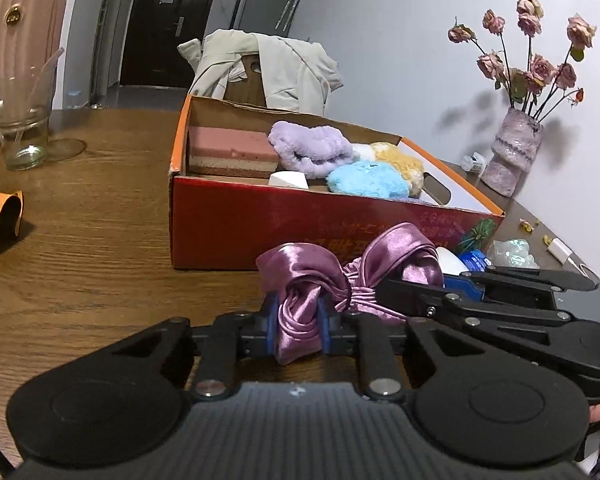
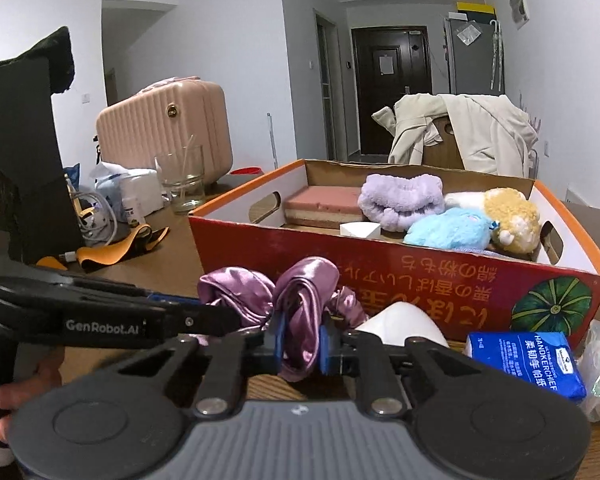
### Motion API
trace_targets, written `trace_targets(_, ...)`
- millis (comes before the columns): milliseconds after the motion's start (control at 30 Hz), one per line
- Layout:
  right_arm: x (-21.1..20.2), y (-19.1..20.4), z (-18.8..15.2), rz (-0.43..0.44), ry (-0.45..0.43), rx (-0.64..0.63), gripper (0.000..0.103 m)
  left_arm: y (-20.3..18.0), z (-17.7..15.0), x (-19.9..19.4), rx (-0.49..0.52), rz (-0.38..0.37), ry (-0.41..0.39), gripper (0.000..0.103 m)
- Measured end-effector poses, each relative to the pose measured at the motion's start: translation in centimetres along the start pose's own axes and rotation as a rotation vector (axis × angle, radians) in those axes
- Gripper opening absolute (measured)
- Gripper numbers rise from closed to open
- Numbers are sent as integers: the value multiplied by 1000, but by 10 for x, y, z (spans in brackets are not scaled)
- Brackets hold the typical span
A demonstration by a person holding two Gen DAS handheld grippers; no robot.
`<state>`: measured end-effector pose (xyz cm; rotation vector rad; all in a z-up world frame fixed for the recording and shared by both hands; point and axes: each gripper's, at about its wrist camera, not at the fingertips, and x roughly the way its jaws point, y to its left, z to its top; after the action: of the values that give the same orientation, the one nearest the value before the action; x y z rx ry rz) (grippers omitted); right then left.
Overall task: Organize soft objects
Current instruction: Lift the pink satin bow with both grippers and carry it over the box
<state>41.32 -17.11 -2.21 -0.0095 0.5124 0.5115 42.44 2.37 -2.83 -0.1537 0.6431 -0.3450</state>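
Note:
A purple satin cloth (image 1: 332, 276) lies bunched on the wooden table in front of the red cardboard box (image 1: 228, 220). My left gripper (image 1: 299, 322) is shut on its left loop. My right gripper (image 2: 302, 346) is shut on its right loop (image 2: 306, 296), and in the left wrist view it reaches in from the right (image 1: 416, 280). The left gripper enters the right wrist view (image 2: 220, 316) from the left. Inside the box (image 2: 380, 276) lie a pink sponge block (image 2: 324, 202), a lilac fluffy headband (image 2: 400, 200), a blue plush (image 2: 448, 228) and a yellow plush (image 2: 512, 212).
A glass (image 1: 22, 120) and an orange strap (image 1: 0, 216) lie at the table's left. A vase of dried roses (image 1: 512, 152) stands at the right by the wall. A blue tissue pack (image 2: 528, 364) and a white object (image 2: 400, 324) sit beside the cloth. A pink suitcase (image 2: 168, 128) stands behind.

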Motion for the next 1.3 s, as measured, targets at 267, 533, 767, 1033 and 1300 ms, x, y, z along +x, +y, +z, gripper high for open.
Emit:
trace_targets(267, -6, -9, -1, 35, -24, 66, 16, 4, 2, -4, -39, -19, 3, 19)
trace_targets(533, -76, 20, 1, 77, -21, 94, 15, -29, -19, -71, -11, -55, -28, 17)
trace_targets(767, -146, 48, -46, 147, 84, 150, 15, -55, -81, -127, -31, -88, 19, 16)
trace_targets(1033, -167, 52, -81, 84, 32, 165, 40, -56, -112, -146, -37, -44, -12, 16)
trace_targets(1300, -136, 42, -83, 112, 20, 207, 60, -41, -114, -142, -86, -36, -16, 16)
